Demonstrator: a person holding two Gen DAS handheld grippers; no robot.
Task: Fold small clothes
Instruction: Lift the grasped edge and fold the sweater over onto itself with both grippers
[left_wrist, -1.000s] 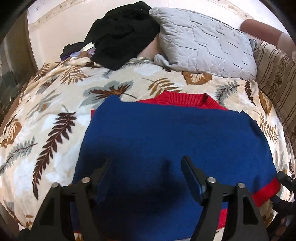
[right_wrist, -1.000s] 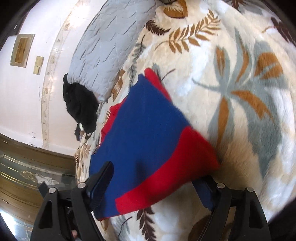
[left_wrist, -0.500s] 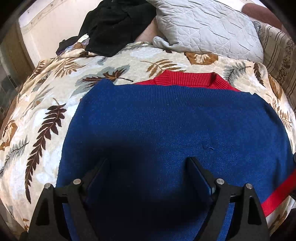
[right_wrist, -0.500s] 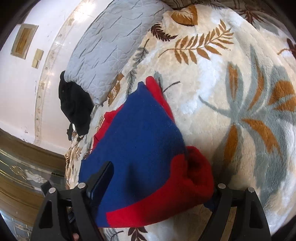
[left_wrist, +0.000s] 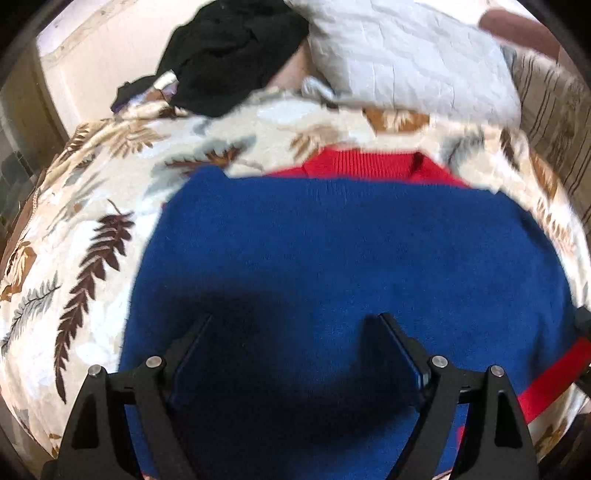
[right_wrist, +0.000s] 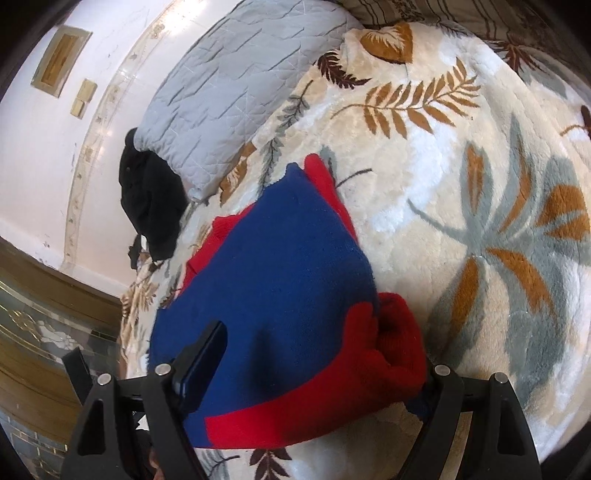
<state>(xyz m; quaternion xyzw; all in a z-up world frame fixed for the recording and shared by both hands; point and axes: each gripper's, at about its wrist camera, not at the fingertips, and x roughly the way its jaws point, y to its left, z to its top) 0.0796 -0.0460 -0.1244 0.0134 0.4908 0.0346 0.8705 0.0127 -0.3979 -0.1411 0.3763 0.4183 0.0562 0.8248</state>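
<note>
A small blue sweater (left_wrist: 332, 258) with red trim lies spread on a plush cream blanket (left_wrist: 74, 240) printed with brown, tan and grey leaves. Seen from the left wrist camera, the blue body fills the middle of the view, its red ribbed collar (left_wrist: 369, 164) peeks out at the far edge, and a red band runs along the right side near the lower corner. The left gripper (left_wrist: 293, 347) hovers just above the blue fabric with its two dark fingers spread wide apart, nothing between them, casting a dark shadow on the knit. From the right wrist camera, the same sweater (right_wrist: 280, 266) lies at an angle, with a bunched red cuff or hem (right_wrist: 391, 343) bulging at its near right corner. The right gripper (right_wrist: 314, 373) straddles this red corner, its jaws wide; the left finger rests over the blue cloth, while the right fingertip is hidden behind the bunched red fabric, so whether it touches the cloth cannot be told. Beyond the sweater, a grey quilted pillow (left_wrist: 406, 55) lies at the head of the bed beside a heap of black clothing (left_wrist: 229, 55), against a pale wall (right_wrist: 44, 155).
</note>
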